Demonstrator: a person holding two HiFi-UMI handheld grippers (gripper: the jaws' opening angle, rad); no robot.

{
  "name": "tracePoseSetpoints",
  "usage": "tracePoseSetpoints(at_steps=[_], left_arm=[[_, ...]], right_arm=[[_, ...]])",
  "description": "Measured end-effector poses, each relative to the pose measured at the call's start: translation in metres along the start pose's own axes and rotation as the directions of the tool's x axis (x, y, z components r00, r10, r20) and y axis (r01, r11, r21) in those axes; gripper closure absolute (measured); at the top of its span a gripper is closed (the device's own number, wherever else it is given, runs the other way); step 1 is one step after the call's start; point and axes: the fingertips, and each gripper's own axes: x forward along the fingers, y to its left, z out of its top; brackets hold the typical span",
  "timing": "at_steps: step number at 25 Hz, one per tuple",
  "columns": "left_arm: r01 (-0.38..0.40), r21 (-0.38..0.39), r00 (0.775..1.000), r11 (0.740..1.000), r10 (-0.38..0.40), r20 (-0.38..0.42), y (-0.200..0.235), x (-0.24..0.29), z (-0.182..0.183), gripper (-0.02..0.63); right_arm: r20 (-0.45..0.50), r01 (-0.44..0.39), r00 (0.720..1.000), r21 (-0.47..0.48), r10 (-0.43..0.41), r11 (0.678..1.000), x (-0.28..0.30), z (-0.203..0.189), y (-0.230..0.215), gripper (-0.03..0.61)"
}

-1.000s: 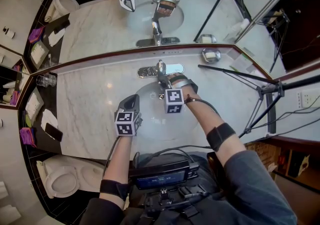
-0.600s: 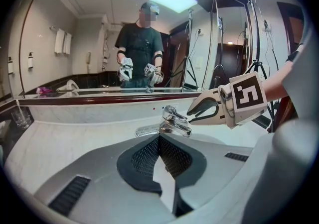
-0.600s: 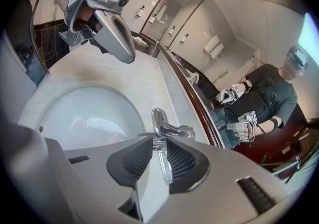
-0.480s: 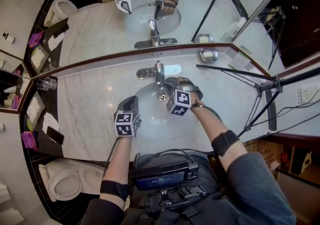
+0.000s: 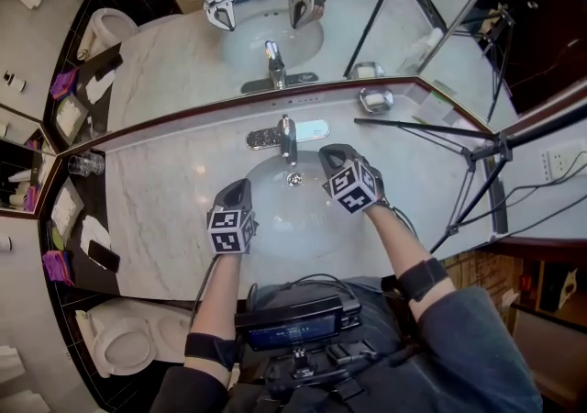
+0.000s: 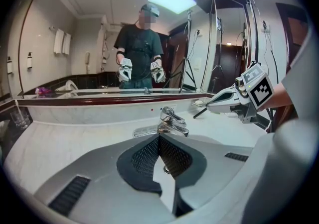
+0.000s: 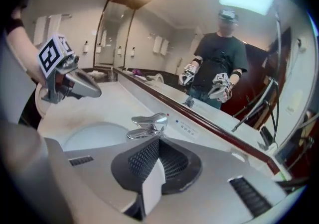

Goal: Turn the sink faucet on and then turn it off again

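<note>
Chrome faucet (image 5: pixel 287 138) shows throughout; right gripper view misses the drain (image 5: pixel 293 179).

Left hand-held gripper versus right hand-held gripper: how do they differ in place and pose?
The left hand-held gripper hangs over the basin's near-left edge; the right hand-held gripper is beside the faucet. The right's marker cube is rolled, the left's squarer. Both are shut, empty; the right's jaws have just been closing.

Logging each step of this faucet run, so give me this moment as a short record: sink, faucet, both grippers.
basin: white, set in marble counter
faucet: chrome, behind basin, untouched; no stream visible
left gripper: shut, empty, at basin's left edge
right gripper: jaws just closed, empty, right of faucet, apart from it
</note>
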Motion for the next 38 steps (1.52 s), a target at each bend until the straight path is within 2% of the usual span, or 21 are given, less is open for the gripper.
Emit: tracePoseSetpoints(at_steps=[3, 5, 13, 19, 25, 34, 37, 38], left_arm=[[0.0, 0.001, 1.0, 1.0, 0.0, 0.003, -0.001, -0.001, 0.0, 0.611], [0.002, -0.002, 1.0, 1.0, -0.002, 0.007, -0.001, -0.002, 0.0, 0.611], [0.002, -0.025, 1.0, 1.0, -0.002, 0.027, 0.0, -0.006, 0.002, 0.611], [0.011, -0.052, 0.999, 0.999, -0.009, 0.042, 0.0, -0.011, 0.003, 0.611], [0.008, -0.11, 0.999, 0.994, -0.003, 0.045, 0.005, -0.013, -0.001, 0.611], [0.019, -0.103, 0.998, 0.995, -0.012, 0.064, 0.003, -0.009, 0.002, 0.609], [0.026, -0.065, 0.998, 0.998, -0.022, 0.058, -0.001, -0.005, 0.003, 0.609], [0.031, -0.042, 0.998, 0.999, -0.029, 0.053, -0.003, -0.003, 0.003, 0.588]], right_arm=[[0.045, 0.001, 0.999, 0.216, -0.01, 0.976, -0.018, -0.008, -0.014, 0.561], [0.069, 0.003, 0.997, 0.314, -0.026, 0.949, -0.025, -0.019, -0.021, 0.561], [0.131, 0.009, 0.988, 0.504, -0.087, 0.863, -0.054, -0.043, -0.034, 0.561], [0.14, 0.016, 0.984, 0.554, -0.112, 0.833, -0.066, -0.051, -0.039, 0.561], [0.133, 0.021, 0.985, 0.56, -0.114, 0.828, -0.067, -0.058, -0.037, 0.561], [0.132, 0.013, 0.986, 0.563, -0.105, 0.826, -0.064, -0.06, -0.035, 0.56], [0.129, 0.016, 0.986, 0.563, -0.107, 0.826, -0.064, -0.06, -0.035, 0.56], [0.127, 0.017, 0.986, 0.563, -0.107, 0.826, -0.064, -0.061, -0.035, 0.56]])
